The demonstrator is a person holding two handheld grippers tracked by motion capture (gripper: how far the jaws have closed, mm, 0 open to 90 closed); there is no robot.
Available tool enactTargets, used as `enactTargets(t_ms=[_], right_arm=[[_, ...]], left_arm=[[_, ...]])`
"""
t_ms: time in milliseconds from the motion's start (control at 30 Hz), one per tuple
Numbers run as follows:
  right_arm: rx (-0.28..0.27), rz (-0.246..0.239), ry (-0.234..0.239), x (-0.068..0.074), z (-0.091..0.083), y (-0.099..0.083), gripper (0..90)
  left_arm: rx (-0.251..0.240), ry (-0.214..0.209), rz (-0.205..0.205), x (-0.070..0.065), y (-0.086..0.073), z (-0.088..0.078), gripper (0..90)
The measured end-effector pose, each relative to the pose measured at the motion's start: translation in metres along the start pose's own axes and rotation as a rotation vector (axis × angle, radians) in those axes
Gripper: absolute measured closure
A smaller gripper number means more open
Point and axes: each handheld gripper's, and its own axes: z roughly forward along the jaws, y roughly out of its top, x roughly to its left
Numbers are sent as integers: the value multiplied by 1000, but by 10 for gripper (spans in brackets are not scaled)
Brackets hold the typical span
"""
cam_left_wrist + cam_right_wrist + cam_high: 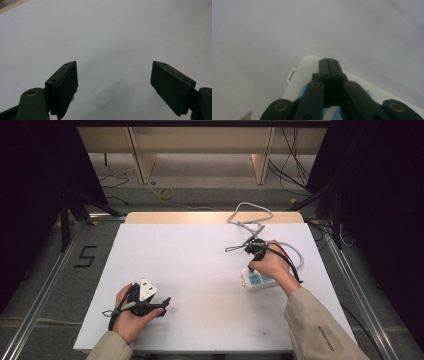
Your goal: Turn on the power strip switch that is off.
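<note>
High view: the power strip (256, 280) lies near the right edge of the table (200, 265), its grey cord (250, 215) looping toward the far edge. The right gripper (251, 268) points down onto it. The left gripper (162, 304) rests near the front left corner.

Left gripper view: 2 jaws spread wide over bare surface.

Right gripper view: 2 jaws pressed together, tips on the power strip's white casing. Risk: off-centre pressure may slide the unheld strip. No containers present.

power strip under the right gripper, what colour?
White power strip with a light blue socket face; the right gripper view shows it best, beneath the shut right gripper.
</note>
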Motion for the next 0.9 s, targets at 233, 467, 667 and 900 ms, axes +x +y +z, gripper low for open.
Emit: enactTargets(t_ms=[233, 467, 667, 900], right_arm=[[6, -2, 2, 1, 1, 0, 900], [5, 0, 1, 1, 1, 1, 900], [6, -2, 7, 0, 2, 0, 900], [6, 1, 10, 0, 3, 0, 900]], left_arm=[[0, 1, 0, 0, 0, 0, 222], [-1, 1, 1, 0, 0, 0, 222], [-2, 2, 1, 0, 0, 0, 222], [-2, 2, 1, 0, 0, 0, 222]])
